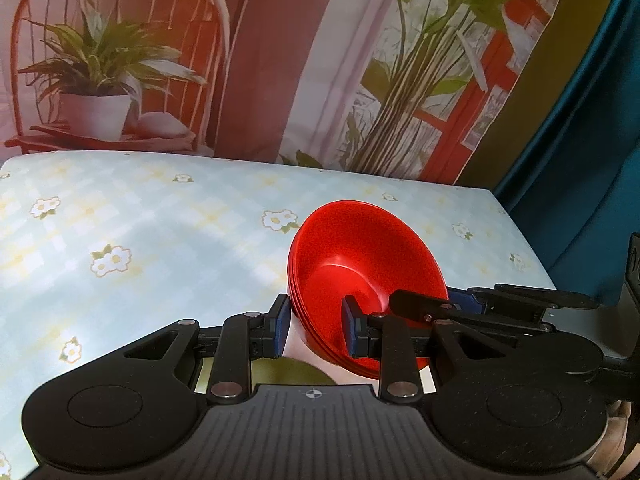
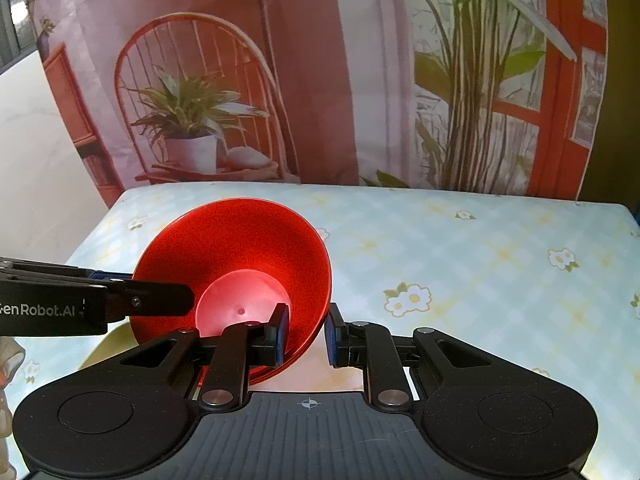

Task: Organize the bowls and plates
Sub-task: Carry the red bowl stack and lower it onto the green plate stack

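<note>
A nested stack of red bowls (image 1: 360, 248) hangs tilted between both grippers above the flowered tablecloth (image 1: 140, 220). My left gripper (image 1: 316, 328) is shut on the stack's near-left rim, one blue pad outside and one inside the top bowl. In the right wrist view the same bowls (image 2: 240, 248) sit at centre left, and my right gripper (image 2: 306, 334) is shut on their right rim. The right gripper's fingers (image 1: 416, 306) reach over the far rim in the left wrist view. In the right wrist view the left gripper's fingers (image 2: 160, 300) come in from the left.
An olive-green round dish (image 1: 288, 372) and something pale (image 1: 296, 344) lie under the bowls, mostly hidden by the grippers. A printed backdrop of a chair and plants (image 2: 192, 120) stands behind the table. The table's right edge (image 1: 532, 248) meets a teal curtain.
</note>
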Action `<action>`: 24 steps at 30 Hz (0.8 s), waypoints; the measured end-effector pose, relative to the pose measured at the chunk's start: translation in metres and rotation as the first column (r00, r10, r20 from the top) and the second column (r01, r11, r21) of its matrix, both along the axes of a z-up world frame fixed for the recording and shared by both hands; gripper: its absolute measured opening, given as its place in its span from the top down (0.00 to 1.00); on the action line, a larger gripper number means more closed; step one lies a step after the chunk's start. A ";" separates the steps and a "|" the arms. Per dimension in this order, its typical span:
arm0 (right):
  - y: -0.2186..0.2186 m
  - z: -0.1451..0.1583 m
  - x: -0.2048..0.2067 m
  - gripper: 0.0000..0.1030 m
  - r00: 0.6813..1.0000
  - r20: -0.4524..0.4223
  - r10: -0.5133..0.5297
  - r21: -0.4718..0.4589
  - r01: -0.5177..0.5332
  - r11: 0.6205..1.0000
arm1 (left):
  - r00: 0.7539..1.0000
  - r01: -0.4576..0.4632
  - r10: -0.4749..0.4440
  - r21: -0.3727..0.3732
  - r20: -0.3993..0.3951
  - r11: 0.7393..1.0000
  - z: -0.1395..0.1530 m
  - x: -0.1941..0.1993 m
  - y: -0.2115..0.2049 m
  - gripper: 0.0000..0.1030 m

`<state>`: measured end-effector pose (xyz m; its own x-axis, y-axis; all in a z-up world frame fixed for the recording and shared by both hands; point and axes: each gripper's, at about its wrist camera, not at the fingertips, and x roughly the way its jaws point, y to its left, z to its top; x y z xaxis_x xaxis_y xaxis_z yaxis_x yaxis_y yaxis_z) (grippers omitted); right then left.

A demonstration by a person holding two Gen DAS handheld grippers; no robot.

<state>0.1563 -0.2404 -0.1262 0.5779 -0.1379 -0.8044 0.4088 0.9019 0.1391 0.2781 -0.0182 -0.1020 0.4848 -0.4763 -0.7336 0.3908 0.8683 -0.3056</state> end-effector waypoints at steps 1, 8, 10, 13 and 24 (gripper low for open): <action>0.003 0.001 0.000 0.83 1.000 0.002 0.004 -0.001 -0.004 1.000 | 1.000 -0.004 0.004 -0.001 0.003 1.000 0.001 -0.002 0.002 0.72; 0.023 0.008 -0.003 0.83 0.999 0.035 0.015 0.019 -0.016 1.000 | 0.999 -0.032 0.032 -0.007 0.018 0.999 0.010 -0.024 0.027 0.72; 0.031 0.010 -0.004 0.83 0.999 0.045 0.025 0.031 -0.026 0.999 | 0.999 -0.048 0.048 -0.017 0.019 0.999 0.012 -0.031 0.037 0.72; 0.043 0.010 -0.004 0.83 0.998 0.056 0.040 0.055 -0.043 0.998 | 0.997 -0.076 0.076 -0.035 0.013 0.997 0.013 -0.040 0.052 0.72; 0.077 -0.009 -0.001 0.83 0.996 0.036 0.076 0.100 -0.079 0.992 | 0.991 -0.129 0.127 -0.039 -0.041 0.991 -0.007 -0.055 0.080 0.72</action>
<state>0.1549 -0.1633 -0.1349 0.6096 -0.0108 -0.7926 0.3322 0.9113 0.2431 0.2230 0.0622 -0.1087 0.5154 -0.4423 -0.7339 0.2644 0.8968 -0.3548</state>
